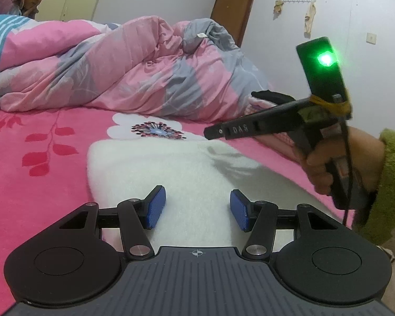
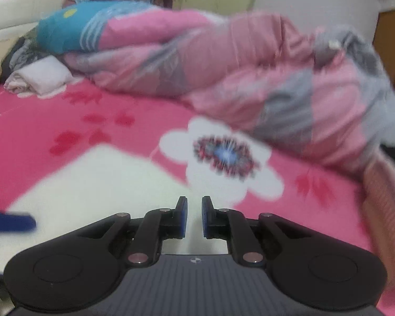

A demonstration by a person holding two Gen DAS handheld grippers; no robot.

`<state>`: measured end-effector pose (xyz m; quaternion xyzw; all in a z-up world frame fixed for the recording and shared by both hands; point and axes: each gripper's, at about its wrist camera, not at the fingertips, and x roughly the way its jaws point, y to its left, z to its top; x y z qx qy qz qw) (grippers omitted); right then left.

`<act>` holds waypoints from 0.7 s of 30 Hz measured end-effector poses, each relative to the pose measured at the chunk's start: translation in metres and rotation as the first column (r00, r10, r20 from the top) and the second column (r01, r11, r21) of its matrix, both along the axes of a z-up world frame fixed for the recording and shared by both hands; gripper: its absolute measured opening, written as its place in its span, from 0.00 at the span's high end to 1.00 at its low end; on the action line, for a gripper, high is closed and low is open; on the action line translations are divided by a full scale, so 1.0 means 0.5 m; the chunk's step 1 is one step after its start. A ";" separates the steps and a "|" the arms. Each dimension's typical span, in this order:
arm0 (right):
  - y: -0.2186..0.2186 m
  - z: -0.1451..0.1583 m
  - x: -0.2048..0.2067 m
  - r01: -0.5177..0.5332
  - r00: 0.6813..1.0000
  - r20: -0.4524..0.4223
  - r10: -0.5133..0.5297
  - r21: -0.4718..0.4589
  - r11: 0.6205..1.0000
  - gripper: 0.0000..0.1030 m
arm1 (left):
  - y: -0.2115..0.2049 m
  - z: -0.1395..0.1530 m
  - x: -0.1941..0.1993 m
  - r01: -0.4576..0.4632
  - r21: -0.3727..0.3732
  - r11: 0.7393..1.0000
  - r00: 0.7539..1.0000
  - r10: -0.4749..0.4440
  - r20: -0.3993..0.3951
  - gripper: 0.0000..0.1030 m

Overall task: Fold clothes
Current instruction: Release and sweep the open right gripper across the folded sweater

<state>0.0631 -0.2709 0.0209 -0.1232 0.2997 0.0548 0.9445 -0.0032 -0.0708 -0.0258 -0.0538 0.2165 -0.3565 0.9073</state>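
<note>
White garment (image 1: 171,173) flat beneath parted left jaws, nothing between right jaws

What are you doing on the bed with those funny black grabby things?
A person is holding a two-finger tool in each hand over a white fleecy garment spread on the pink flowered bed sheet, getting ready to fold it. The left tool hovers above the white fabric with its jaws open and nothing between them. The right tool, gripped by a hand in a green fuzzy sleeve, has its jaws almost closed and empty. A crumpled pink and grey quilt lies behind.
</note>
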 end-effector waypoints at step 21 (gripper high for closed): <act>0.074 -0.049 0.130 -0.106 0.977 -0.180 0.116 0.064 0.992 0.90 | 0.000 0.004 0.004 0.022 0.001 1.000 1.000 -0.022 -0.017 0.47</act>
